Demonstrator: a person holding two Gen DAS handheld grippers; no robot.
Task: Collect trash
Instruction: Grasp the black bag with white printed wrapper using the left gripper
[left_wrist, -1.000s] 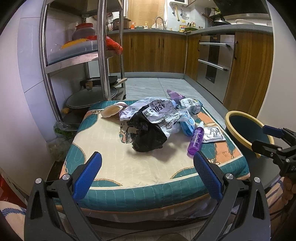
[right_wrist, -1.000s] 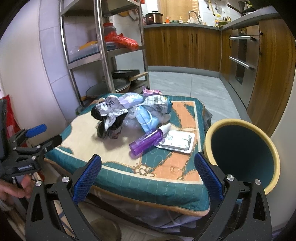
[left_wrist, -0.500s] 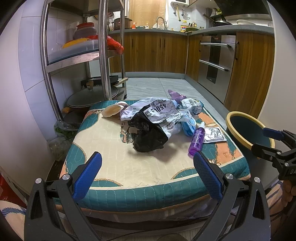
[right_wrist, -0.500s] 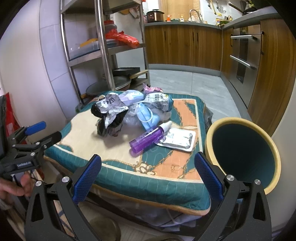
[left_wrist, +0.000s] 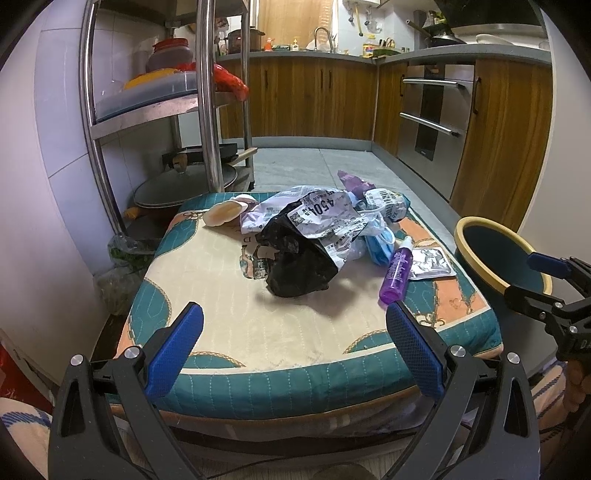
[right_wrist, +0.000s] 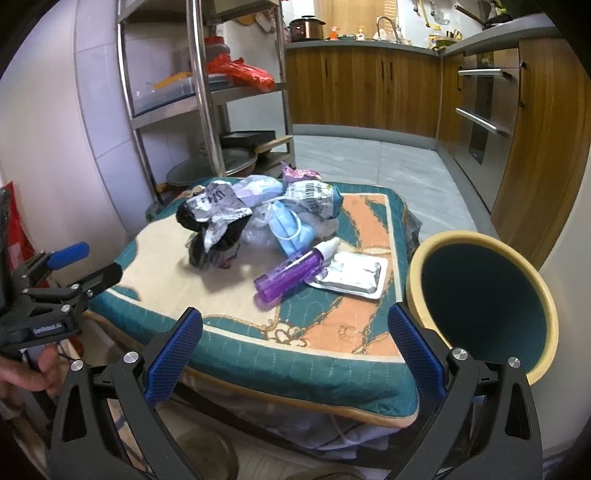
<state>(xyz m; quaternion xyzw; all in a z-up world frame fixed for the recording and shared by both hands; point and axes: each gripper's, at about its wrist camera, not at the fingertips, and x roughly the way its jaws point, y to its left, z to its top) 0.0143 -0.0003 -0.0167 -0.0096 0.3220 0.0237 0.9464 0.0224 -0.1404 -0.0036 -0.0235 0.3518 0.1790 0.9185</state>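
Trash pile (left_wrist: 317, 232) is hiding its bottom pieces; left claw (left_wrist: 293, 347) and right claw (right_wrist: 295, 349) are gaping wide, holding nothing.

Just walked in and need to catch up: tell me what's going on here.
A person is holding a gripper in each hand to clear trash. Both the left gripper and the right gripper are open, empty and short of the cushion. The trash lies untouched: a black bag, crumpled wrappers, a blue face mask, a purple bottle and a foil pack. The bin stands beside the cushion.
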